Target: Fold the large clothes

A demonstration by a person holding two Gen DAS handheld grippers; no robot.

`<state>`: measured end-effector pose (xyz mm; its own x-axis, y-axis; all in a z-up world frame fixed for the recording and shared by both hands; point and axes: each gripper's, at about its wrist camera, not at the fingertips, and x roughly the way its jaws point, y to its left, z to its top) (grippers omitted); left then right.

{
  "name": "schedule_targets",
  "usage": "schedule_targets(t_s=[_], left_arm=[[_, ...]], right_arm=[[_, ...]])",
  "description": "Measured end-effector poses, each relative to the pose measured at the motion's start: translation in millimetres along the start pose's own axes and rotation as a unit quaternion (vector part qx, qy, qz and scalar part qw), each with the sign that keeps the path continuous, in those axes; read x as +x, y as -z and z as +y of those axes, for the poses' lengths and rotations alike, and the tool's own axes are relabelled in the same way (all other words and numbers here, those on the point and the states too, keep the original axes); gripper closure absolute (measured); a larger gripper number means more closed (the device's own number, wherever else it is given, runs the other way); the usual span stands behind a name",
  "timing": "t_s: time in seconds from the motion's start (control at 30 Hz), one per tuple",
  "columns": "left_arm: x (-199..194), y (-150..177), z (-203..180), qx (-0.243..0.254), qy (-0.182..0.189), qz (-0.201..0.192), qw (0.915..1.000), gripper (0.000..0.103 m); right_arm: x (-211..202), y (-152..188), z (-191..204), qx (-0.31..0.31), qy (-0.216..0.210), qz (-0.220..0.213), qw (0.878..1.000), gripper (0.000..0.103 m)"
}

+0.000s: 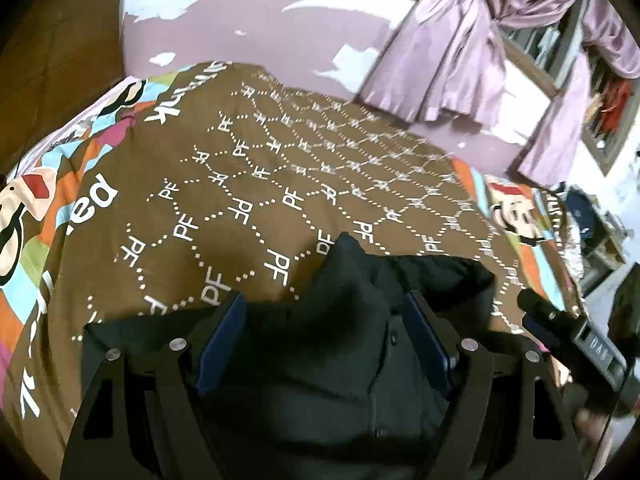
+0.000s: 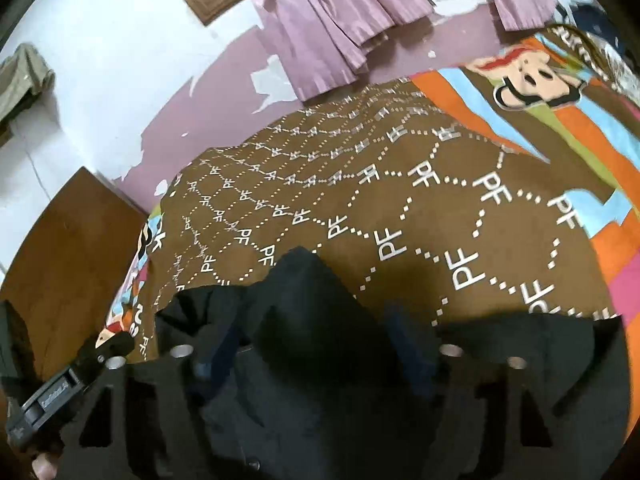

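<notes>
A black garment [image 1: 340, 320] is bunched between the blue-padded fingers [image 1: 222, 340] of my left gripper [image 1: 324, 344], which is shut on it above a brown bedspread [image 1: 240, 200] printed with white "PF" letters. In the right wrist view the same black garment [image 2: 312, 312] fills the space between the fingers of my right gripper [image 2: 316, 360], which is shut on it. The cloth hides both sets of fingertips. The right gripper's body [image 1: 560, 328] shows at the right of the left wrist view, and the left gripper's body [image 2: 72, 380] shows at the lower left of the right wrist view.
The bed's coloured border with a cartoon monkey [image 2: 520, 80] runs along its edges. Purple curtains [image 1: 460, 60] hang at a window behind the bed. A brown wooden headboard [image 1: 52, 72] stands at one end. The wall [image 1: 260, 40] has peeling purple paint.
</notes>
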<state>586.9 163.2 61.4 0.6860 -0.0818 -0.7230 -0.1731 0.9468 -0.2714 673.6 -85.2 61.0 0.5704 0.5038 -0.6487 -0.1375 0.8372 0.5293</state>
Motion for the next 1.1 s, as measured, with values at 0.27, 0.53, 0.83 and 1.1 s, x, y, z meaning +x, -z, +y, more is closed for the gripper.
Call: schedule_targets(t_s=[0.27,0.53,0.83,1.1], left_arm=[[44.0,-3.9,-13.8,-0.009,0.004,0.016,0.9998,0.068],[34.2,3.8,-8.0,-0.014,0.003,0.007,0.9999,0.099],[-19.9,26.1,-4.0,0.017,0.038,-0.007,0.9991,0.100],[-67.9,72.6,22.0,0.019,0.099,0.003,0.9949,0.100]], right_arm=[[3.4,2.7,-16.6,0.032,-0.031,-0.008,0.999,0.054],[13.7,4.7,-5.5,0.015,-0.015,0.004,1.000,0.057],[-49.8,27.8,-10.0,-0.037,-0.021,0.004,0.999,0.096],[-95.4,104.5,-37.4,-0.087,-0.007,0.000,0.996,0.099]])
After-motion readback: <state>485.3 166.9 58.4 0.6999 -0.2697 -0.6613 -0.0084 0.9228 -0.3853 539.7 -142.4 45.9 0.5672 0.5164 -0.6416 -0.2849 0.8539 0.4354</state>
